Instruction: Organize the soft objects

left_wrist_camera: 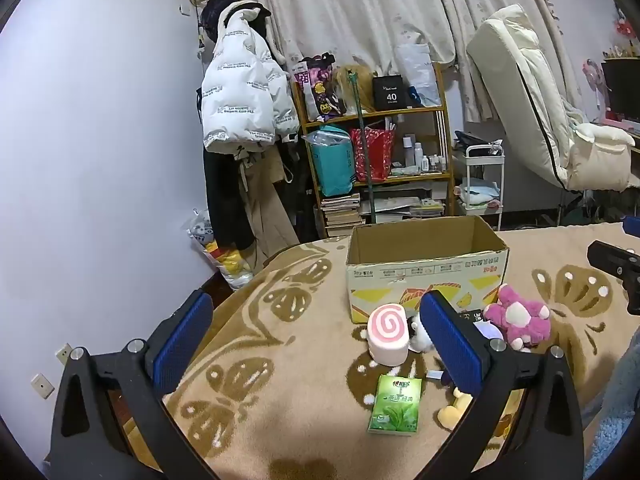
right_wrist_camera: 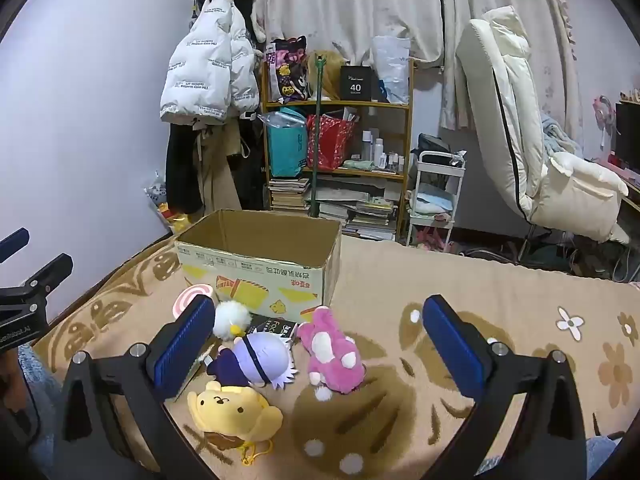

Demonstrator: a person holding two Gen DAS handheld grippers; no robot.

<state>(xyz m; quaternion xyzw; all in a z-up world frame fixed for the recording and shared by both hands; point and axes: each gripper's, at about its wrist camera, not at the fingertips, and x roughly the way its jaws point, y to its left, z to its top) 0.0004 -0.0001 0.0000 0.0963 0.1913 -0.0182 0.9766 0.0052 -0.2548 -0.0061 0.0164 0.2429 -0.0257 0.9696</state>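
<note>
Item one, the left gripper: blue-padded jaws spread wide, nothing between the pads, held above the patterned blanket and angled down toward it. Item two, a pink swirl-roll plush: lay on the blanket just in front of the cardboard box, near its left front corner. Item three, a green tissue pack: flat on the blanket, nearer the camera than the swirl roll. Item four, the box itself: open-topped, printed in yellow on its front, standing toward the far edge of the blanket; no contents could be made out inside. Item five, a white fluffy plush: close against the box front, beside a dark packet. Item six, a purple-and-white doll: lay on its side, nearer than the white plush. Item seven, a yellow bear plush: face up, nearest the camera, touching the doll. Item eight, a pink rabbit plush: lay to the right of the doll, just apart from it, near the box's right front corner. Item nine, the right gripper: jaws likewise spread wide, gripping nothing, hovering over the cluster of toys with the rabbit seen between its fingers but untouched.
</note>
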